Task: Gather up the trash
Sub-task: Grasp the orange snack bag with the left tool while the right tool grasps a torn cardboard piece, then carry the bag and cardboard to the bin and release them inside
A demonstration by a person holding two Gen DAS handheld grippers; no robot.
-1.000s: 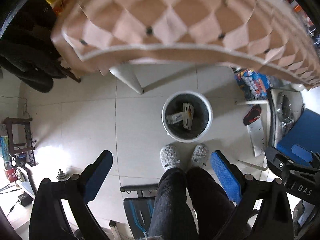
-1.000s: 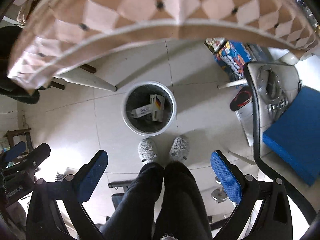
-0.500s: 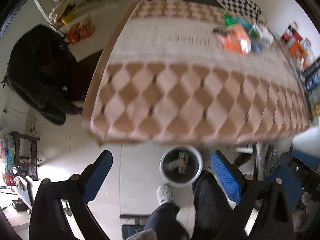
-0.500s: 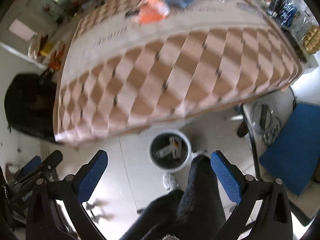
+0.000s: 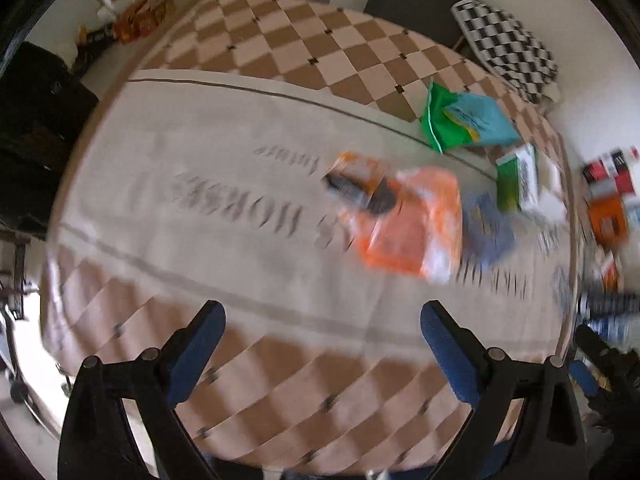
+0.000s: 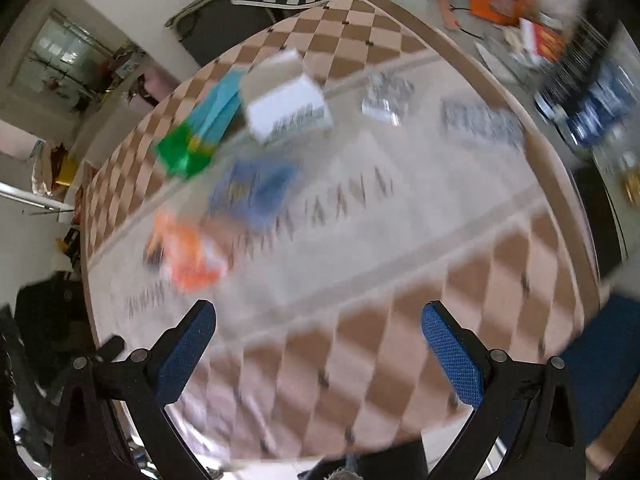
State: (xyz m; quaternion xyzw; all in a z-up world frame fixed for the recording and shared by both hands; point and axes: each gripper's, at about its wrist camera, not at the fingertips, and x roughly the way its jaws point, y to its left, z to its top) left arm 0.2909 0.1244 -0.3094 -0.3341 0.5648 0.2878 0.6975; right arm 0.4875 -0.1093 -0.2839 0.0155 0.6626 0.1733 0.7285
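Wrappers, an orange packet and a white box litter the table; both jaws gape empty.

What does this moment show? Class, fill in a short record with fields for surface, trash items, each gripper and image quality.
surface: table under a checked cloth
trash items: orange packet, green and blue packet, white box, blue packet, lying apart from both grippers
left gripper: open, empty
right gripper: open, empty
image quality: motion blur, labels unreadable
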